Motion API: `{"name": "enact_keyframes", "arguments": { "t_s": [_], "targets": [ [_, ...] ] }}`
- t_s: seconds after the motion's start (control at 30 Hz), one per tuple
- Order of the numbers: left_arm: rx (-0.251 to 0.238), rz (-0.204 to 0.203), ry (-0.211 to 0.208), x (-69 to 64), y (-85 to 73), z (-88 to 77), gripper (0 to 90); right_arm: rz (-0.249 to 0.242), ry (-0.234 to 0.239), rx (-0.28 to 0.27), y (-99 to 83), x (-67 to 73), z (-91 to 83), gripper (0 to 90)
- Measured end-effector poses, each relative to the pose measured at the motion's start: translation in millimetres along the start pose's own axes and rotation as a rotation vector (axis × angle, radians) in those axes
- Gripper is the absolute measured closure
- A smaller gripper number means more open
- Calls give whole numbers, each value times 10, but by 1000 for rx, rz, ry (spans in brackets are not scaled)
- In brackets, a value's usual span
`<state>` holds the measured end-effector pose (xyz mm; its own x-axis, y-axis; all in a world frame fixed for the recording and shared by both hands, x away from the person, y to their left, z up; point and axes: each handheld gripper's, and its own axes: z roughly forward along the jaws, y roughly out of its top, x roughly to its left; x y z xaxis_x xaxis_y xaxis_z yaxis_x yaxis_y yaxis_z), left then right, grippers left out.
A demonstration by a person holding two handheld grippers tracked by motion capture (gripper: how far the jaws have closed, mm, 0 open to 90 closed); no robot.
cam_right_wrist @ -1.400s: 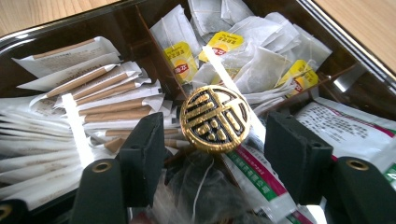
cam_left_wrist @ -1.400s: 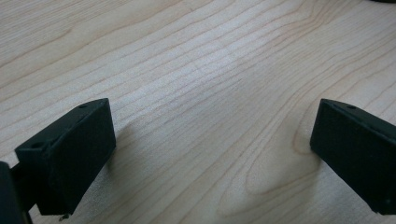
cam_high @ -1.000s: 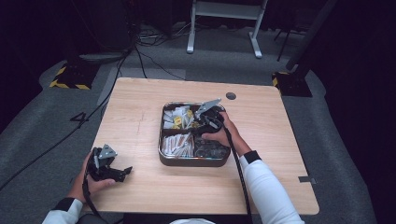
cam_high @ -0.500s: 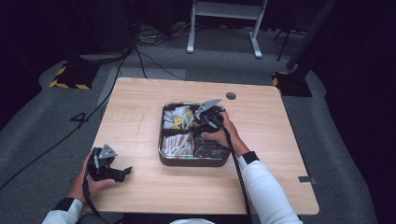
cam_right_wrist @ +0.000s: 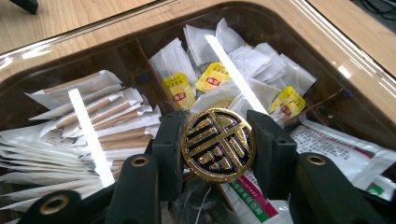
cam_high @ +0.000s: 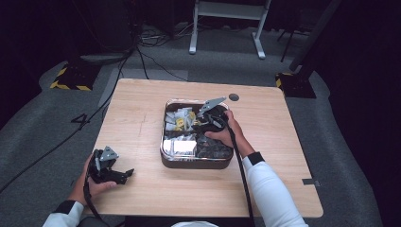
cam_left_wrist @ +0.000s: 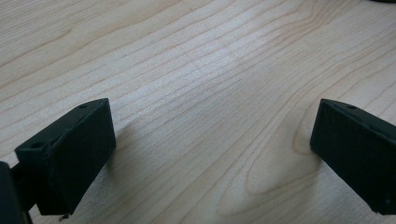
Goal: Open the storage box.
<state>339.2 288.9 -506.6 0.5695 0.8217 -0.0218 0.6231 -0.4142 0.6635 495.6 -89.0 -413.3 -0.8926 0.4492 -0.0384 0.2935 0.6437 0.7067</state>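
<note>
A dark box [cam_high: 195,164] with a clear lid stands at the middle of the wooden table [cam_high: 137,118]. In the right gripper view the lid's round gold and black knob [cam_right_wrist: 218,154] sits between the jaws of my right gripper [cam_right_wrist: 218,128], whose pads press on both its sides. Those jaws have just been closing on the knob. In the high view the right gripper [cam_high: 202,125] is over the box's far right part. My left gripper [cam_high: 124,174] rests open near the table's front left edge, and in its own view the left gripper [cam_left_wrist: 212,140] has nothing but bare wood between its jaws.
Under the lid lie tea bags with yellow tags [cam_right_wrist: 180,91], paper stick sachets [cam_right_wrist: 112,126] and printed packets [cam_right_wrist: 336,149] in separate compartments. A small dark round hole [cam_high: 233,97] marks the table behind the box. Cables trail from both grippers.
Both hands stay where they were; the right gripper holds its place over the box, and I see no other difference.
</note>
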Motion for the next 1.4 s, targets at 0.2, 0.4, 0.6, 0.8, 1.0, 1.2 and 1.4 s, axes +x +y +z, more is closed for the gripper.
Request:
{"name": "enact_keyframes", "arguments": {
  "t_s": [0.2,0.4,0.6,0.8,1.0,1.2,1.4],
  "targets": [
    [0,0,0,0,0,0,4,-7,-7,-2,22,-11,-81,593],
    [0,0,0,0,0,0,4,-8,-18,-7,6,-39,-173,593],
    [0,0,1,0,0,0,4,-6,-30,-13,-29,-70,-297,593],
    [0,0,0,0,0,0,4,0,-45,-17,-85,-116,-418,593],
    [0,0,0,0,0,0,4,7,-59,-30,-142,-162,-556,593],
    [0,0,0,0,0,0,3,5,-65,-31,-206,-188,-703,593],
    [0,0,0,0,0,0,4,17,-71,-41,-272,-218,-794,593]
  ]
}}
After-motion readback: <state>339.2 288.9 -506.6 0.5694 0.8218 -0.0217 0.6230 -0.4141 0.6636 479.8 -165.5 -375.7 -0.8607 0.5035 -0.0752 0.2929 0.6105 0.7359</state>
